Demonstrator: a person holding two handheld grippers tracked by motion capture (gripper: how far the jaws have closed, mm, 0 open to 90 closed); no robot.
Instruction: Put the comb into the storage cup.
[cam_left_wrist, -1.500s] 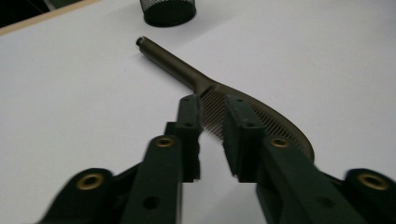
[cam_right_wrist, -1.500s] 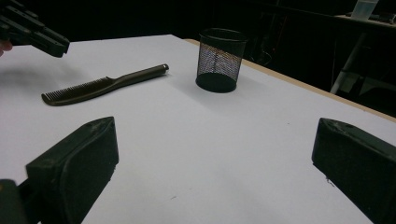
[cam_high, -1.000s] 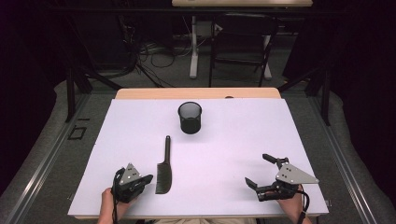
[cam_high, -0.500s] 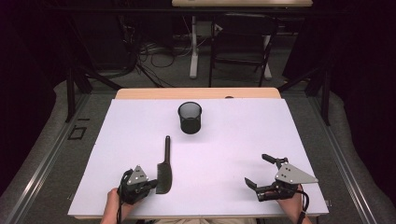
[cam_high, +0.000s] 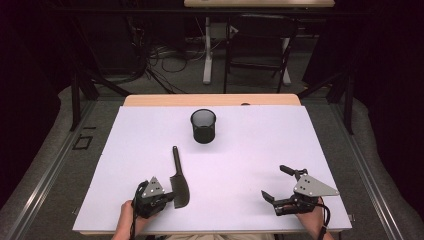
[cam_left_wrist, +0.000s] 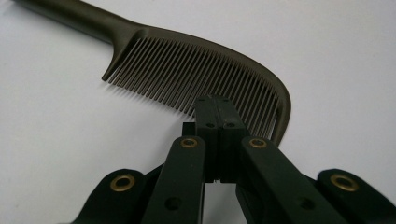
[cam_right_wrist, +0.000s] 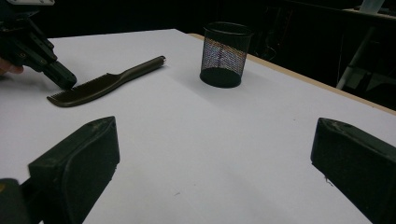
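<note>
We see the left tool (cam_high: 167, 199) low on the counter (cam_high: 250, 150), its two black jaws clenched flat against each other with nothing between them. In the left gripper view the closed tips sit right at the teeth of a dark comb (cam_left_wrist: 196, 74), near the rounded far end of the toothed part; whether the tips actually touch the teeth or only overlap them in that view we cannot tell. The comb lies flat on the white surface, its teeth turned toward the left tool and its spine away from it. From the tool's tips the toothed section runs off to the left and narrows into a straight handle that leaves that view at the upper left corner.

In the high view we find the comb (cam_high: 178, 177) just beside the left tool, on its right, with the handle pointing away from the person toward a black mesh cup (cam_high: 203, 126). The cup stands upright, well beyond the handle's end and apart from it.

The right tool (cam_high: 280, 182) rests near the person's edge of the counter, well apart from the comb, its jaws spread wide and released, holding nothing. Looking along those jaws in the right gripper view, we see the comb (cam_right_wrist: 100, 84) ahead and to the left, the left tool (cam_right_wrist: 63, 77) at its toothed end, and the mesh cup (cam_right_wrist: 224, 53) ahead near the middle.
</note>
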